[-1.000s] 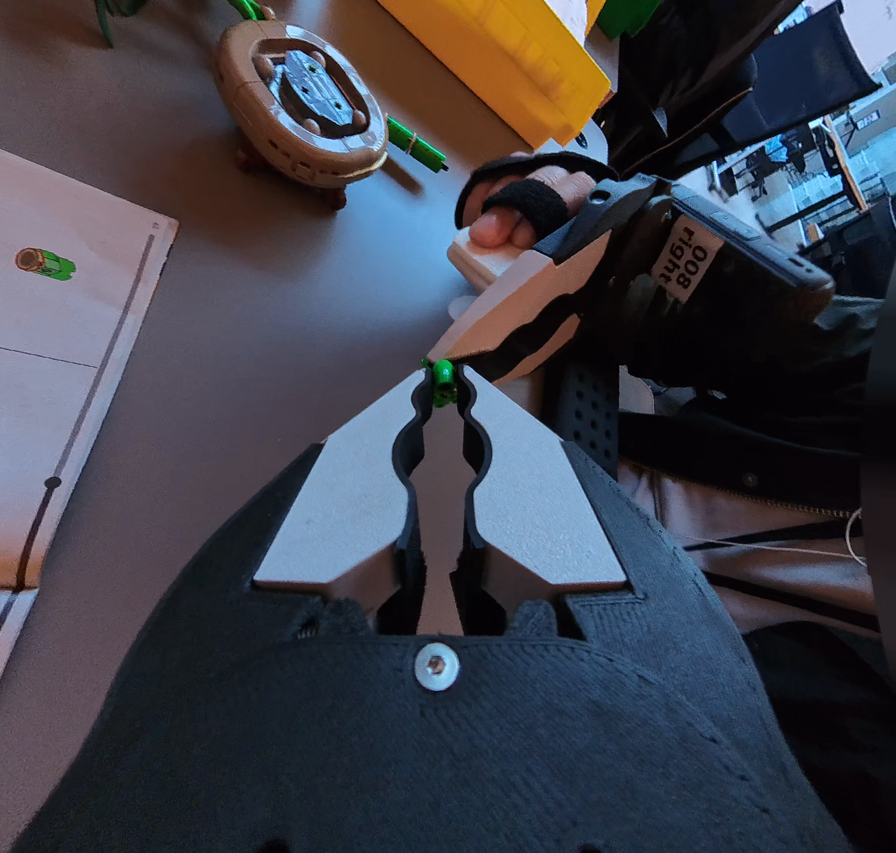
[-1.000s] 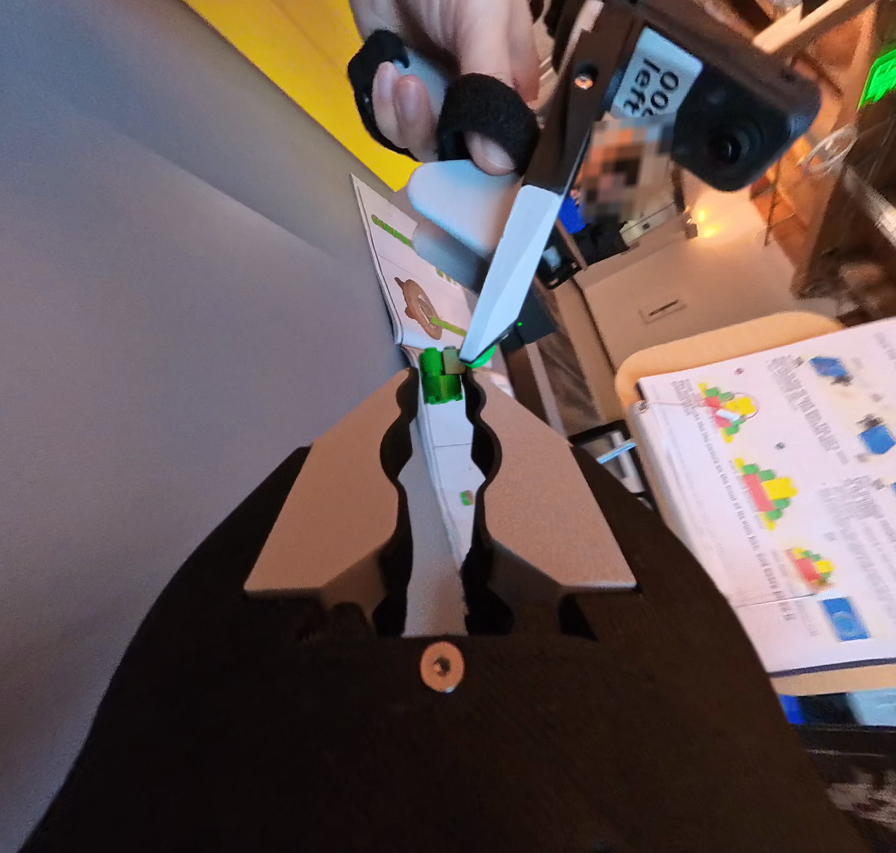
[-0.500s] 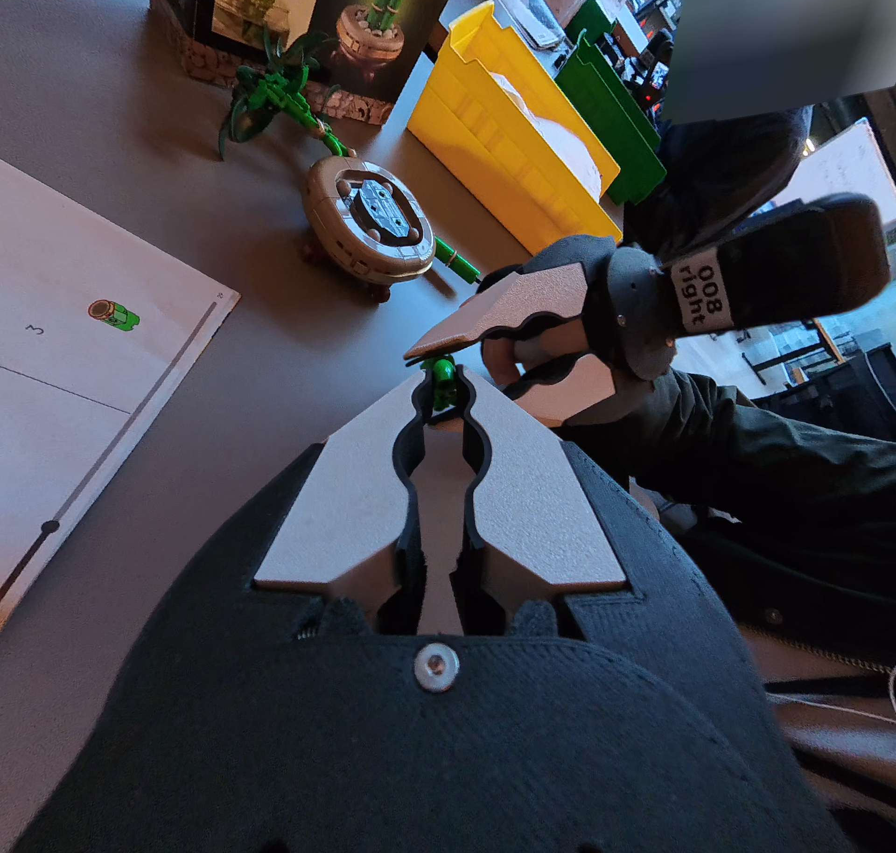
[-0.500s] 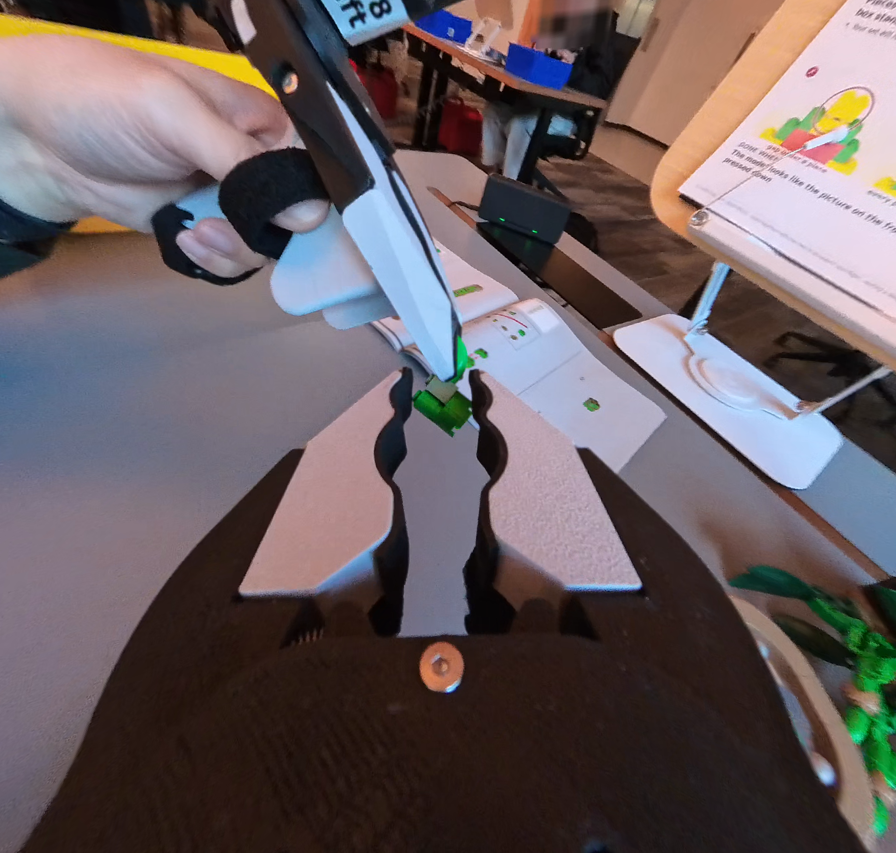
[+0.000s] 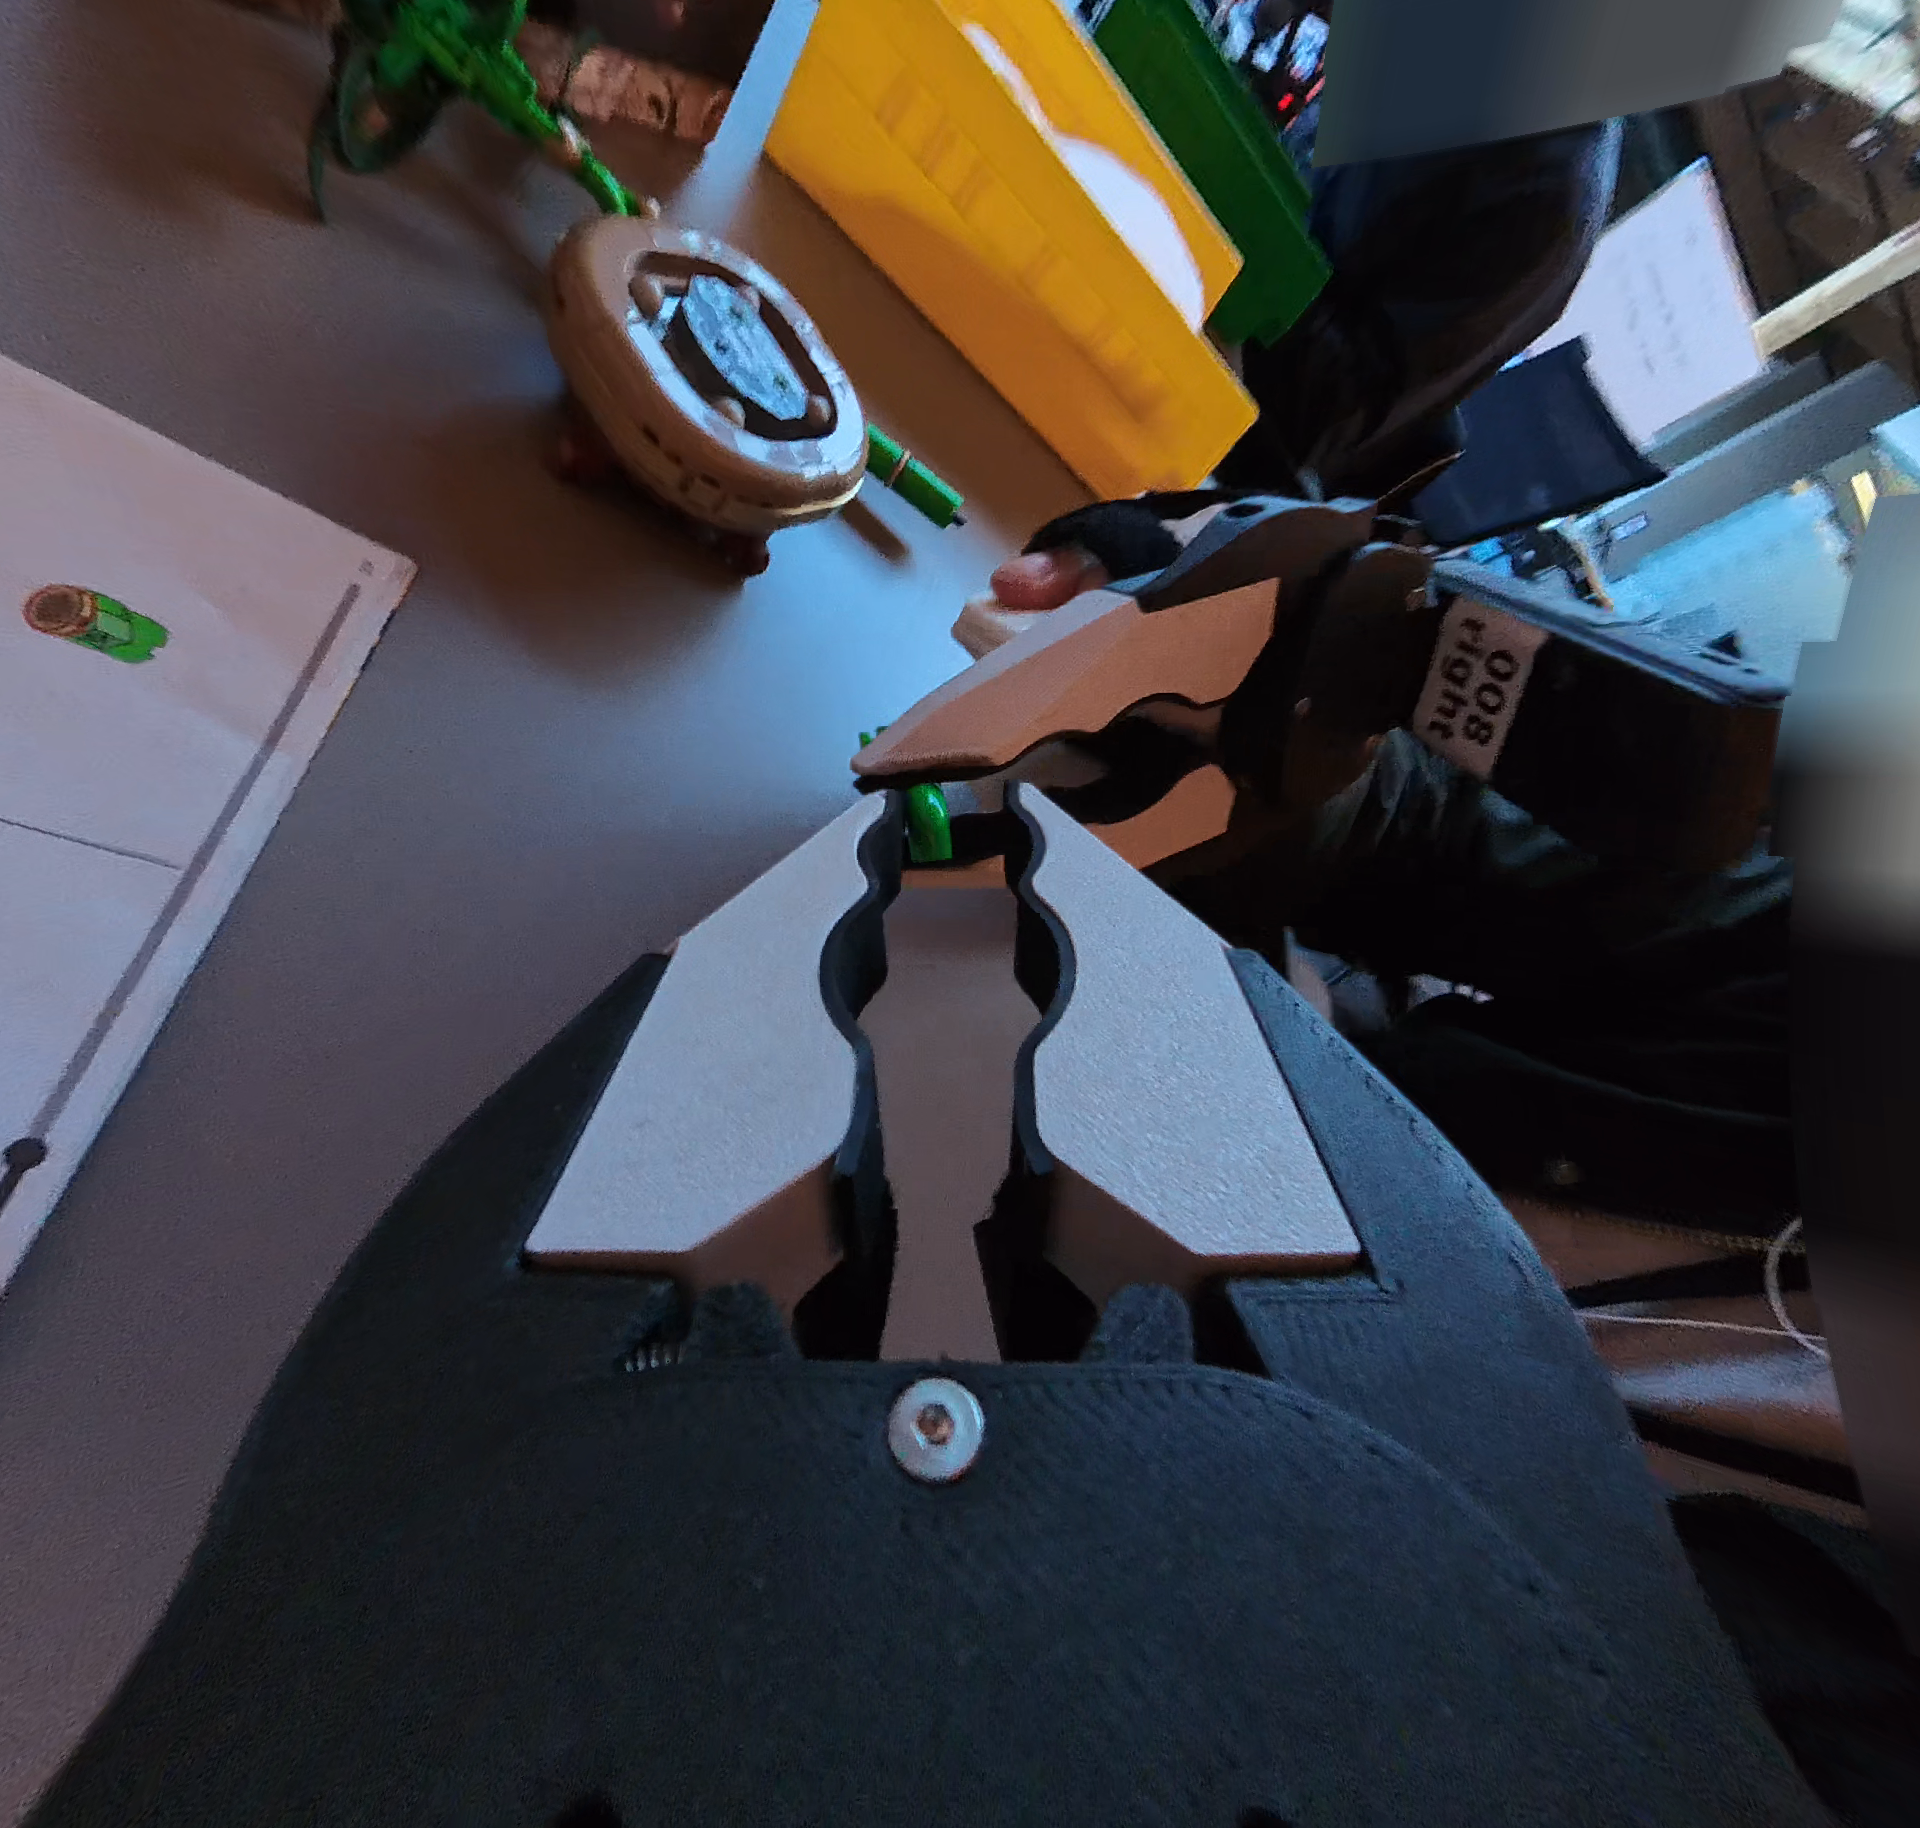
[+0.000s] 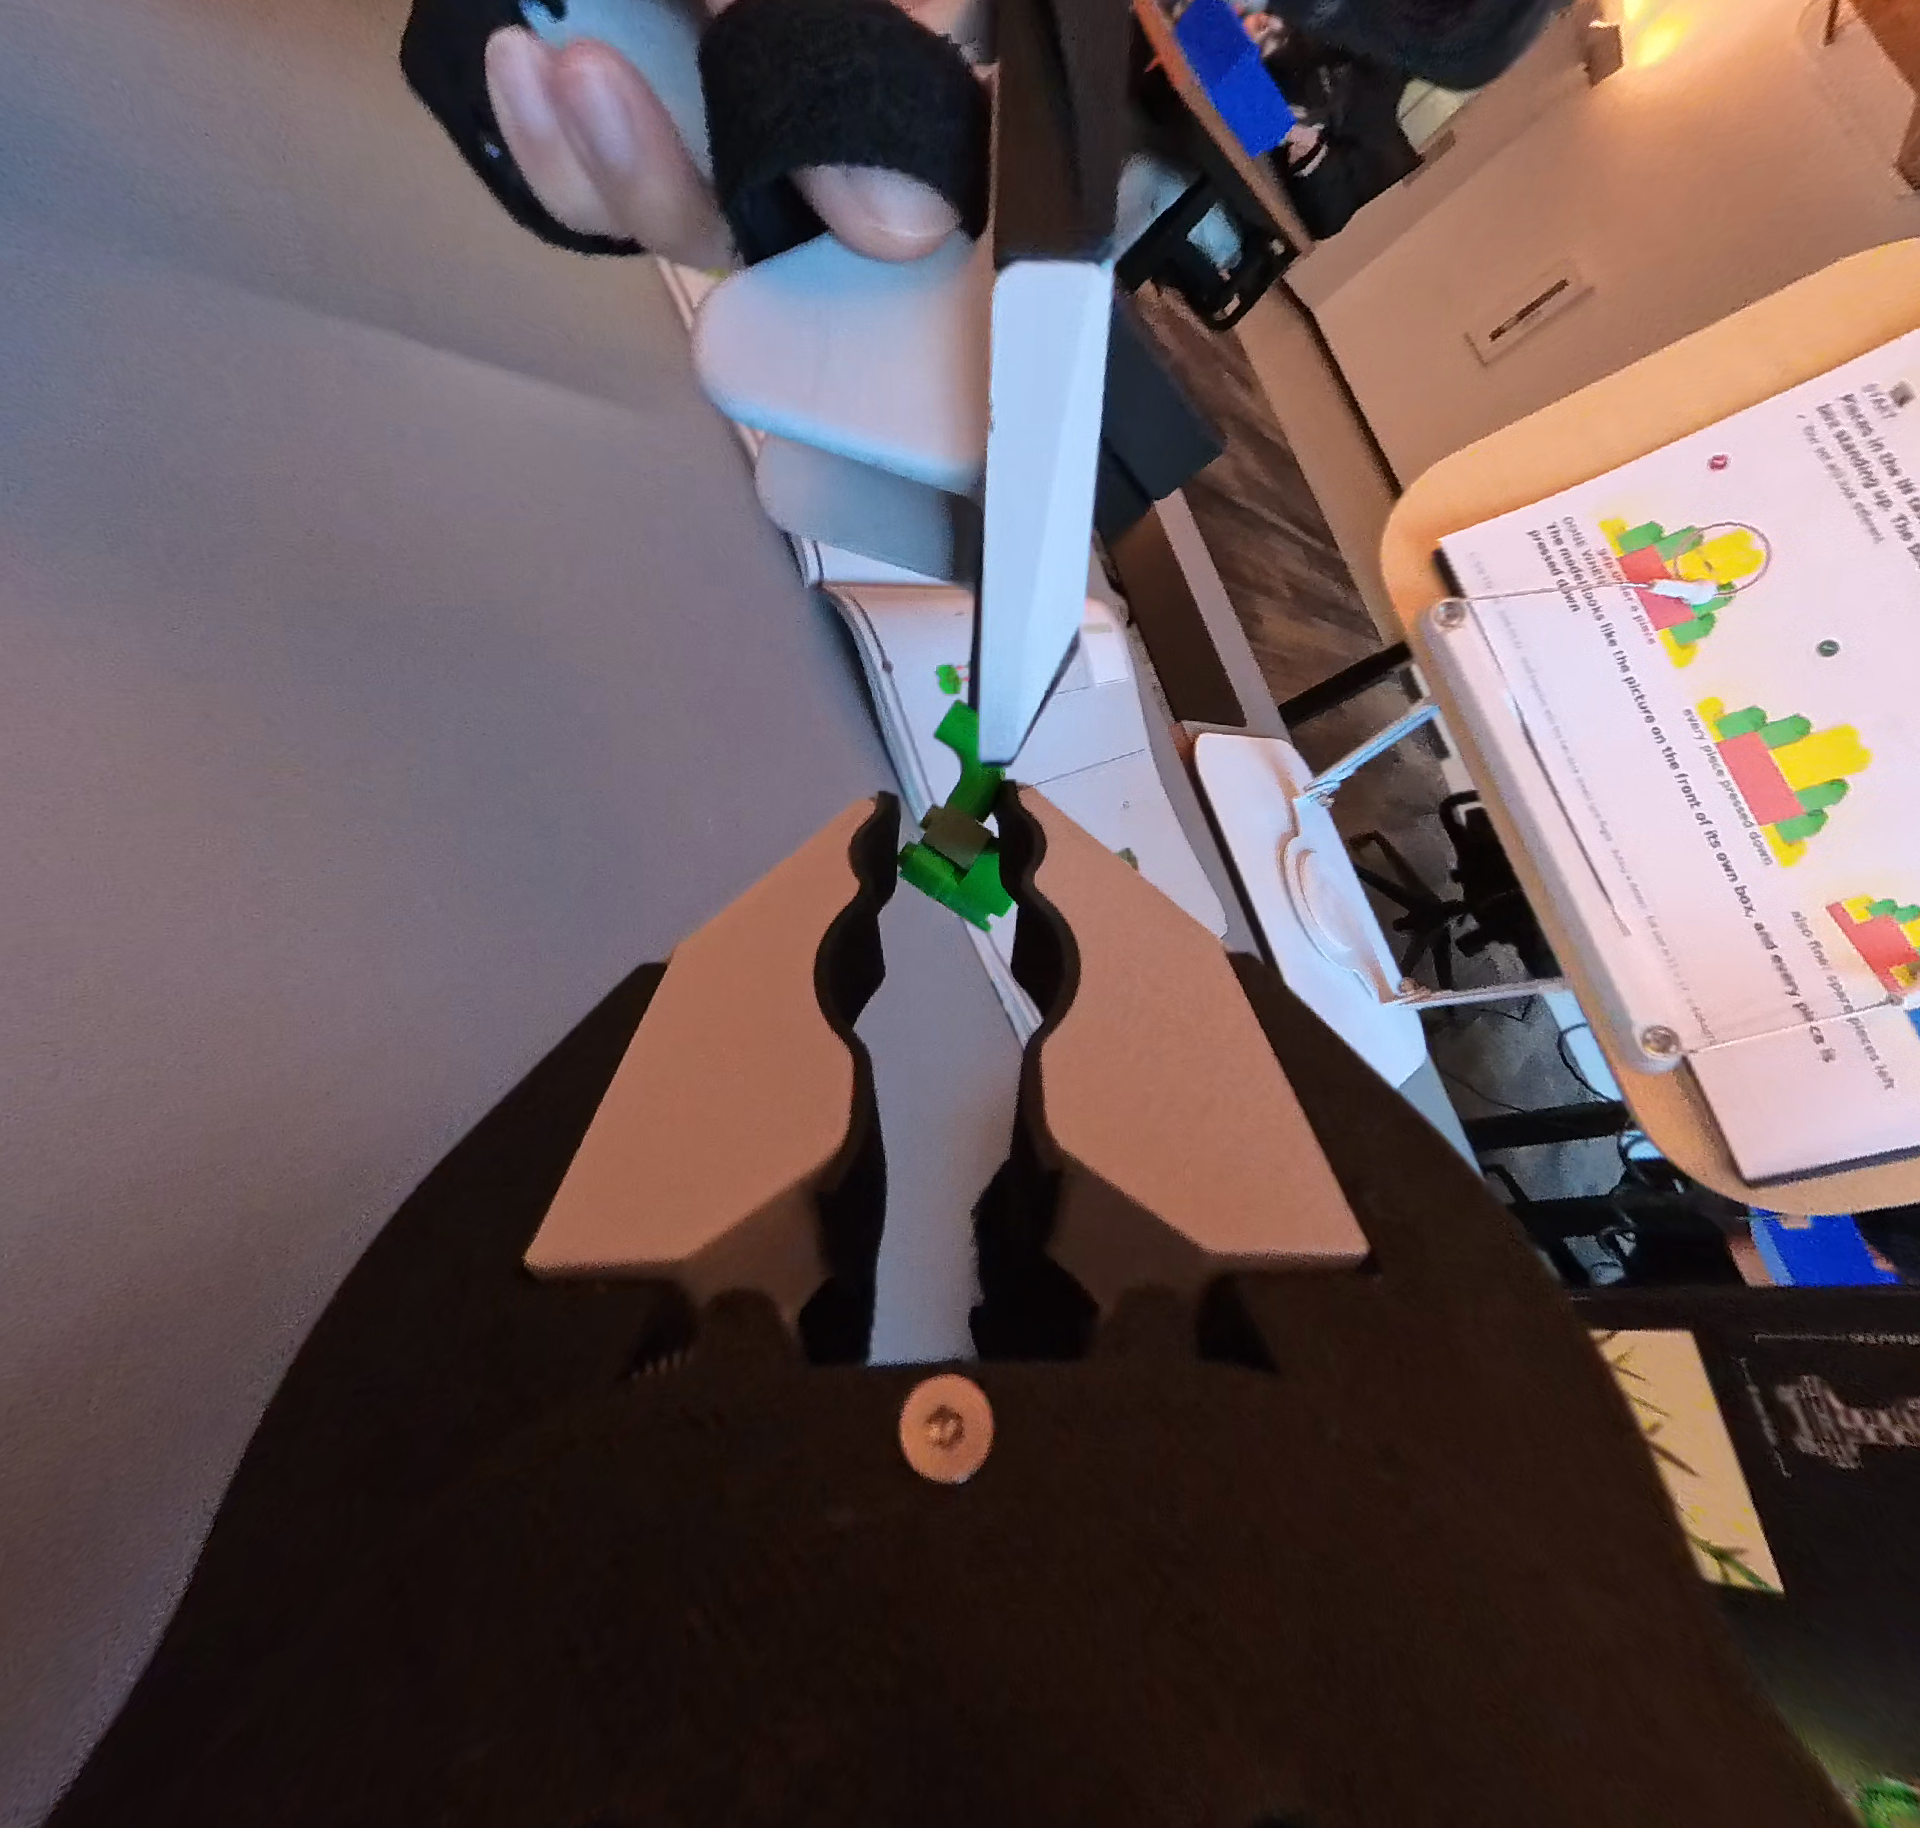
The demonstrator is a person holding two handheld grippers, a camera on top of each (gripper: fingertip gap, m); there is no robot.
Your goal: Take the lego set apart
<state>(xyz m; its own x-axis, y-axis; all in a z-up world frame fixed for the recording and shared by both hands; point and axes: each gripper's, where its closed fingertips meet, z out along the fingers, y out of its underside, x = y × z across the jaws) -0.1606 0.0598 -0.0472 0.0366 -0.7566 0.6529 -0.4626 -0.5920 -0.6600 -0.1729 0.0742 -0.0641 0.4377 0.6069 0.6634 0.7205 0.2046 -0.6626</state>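
In the right wrist view my right gripper (image 6: pixel 945 812) is shut on a small green lego piece (image 6: pixel 951 874) with a tan block on it, held above the grey table (image 6: pixel 312 635). A green leaf part (image 6: pixel 961 739) sticks up from it beside one finger (image 6: pixel 1029 531) of the left gripper. In the left wrist view my left gripper (image 5: pixel 951 812) is open. The green piece (image 5: pixel 925 828) lies against its left pad, with a gap to the right pad. The right gripper's fingers (image 5: pixel 1081 677) cross just above my left fingertips.
A round brown lego pot base (image 5: pixel 717 396) and a green bamboo stalk (image 5: pixel 447 64) lie on the table behind. A yellow bin (image 5: pixel 997 199) and a green bin (image 5: pixel 1205 137) stand at the back. An instruction booklet (image 5: pixel 125 739) lies left. A sheet on a stand (image 6: pixel 1714 739) is right. Both grippers' tips are close together, under 4 cm apart. Both grippers' tips are roughly 15 cm from the round brown lego pot base (image 5: pixel 717 396).
My left jaws were shut on the green piece and have now opened off it. The right jaws widened a little, then closed again on the piece. Both grippers tilted.
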